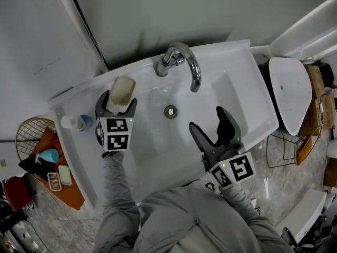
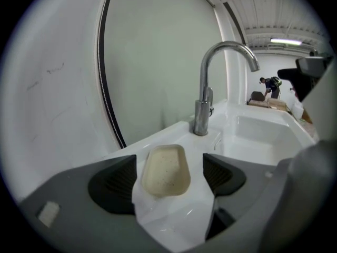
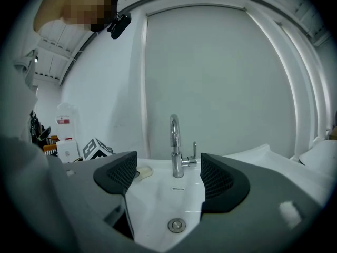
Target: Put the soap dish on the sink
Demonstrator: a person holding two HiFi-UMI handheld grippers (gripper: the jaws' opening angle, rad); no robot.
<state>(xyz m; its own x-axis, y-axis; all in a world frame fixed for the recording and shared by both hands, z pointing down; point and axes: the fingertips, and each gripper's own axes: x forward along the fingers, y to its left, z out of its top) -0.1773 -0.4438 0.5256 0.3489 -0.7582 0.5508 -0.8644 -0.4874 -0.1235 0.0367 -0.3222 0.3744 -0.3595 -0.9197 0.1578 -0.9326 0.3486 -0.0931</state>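
You are standing in a bathroom setting. Below you is 1 white sink [image 1: 247, 88] with a chrome gooseneck faucet [image 1: 181, 62] and a round drain [image 1: 170, 111], backed by plain pale wall panels [image 1: 158, 9]. A cream soap dish [image 1: 121, 91] rests on the sink's rim, left of the faucet. To your right is what looks like a white toilet lid [image 1: 289, 94], and the floor [image 1: 295, 188] is pale marbled tile. A wire basket [image 1: 26, 133] stands low at your left. The left gripper view shows a high ribbed ceiling with 1 strip light [image 2: 287, 41] beyond the sink, so this bathroom appears to be set up inside a larger hall.
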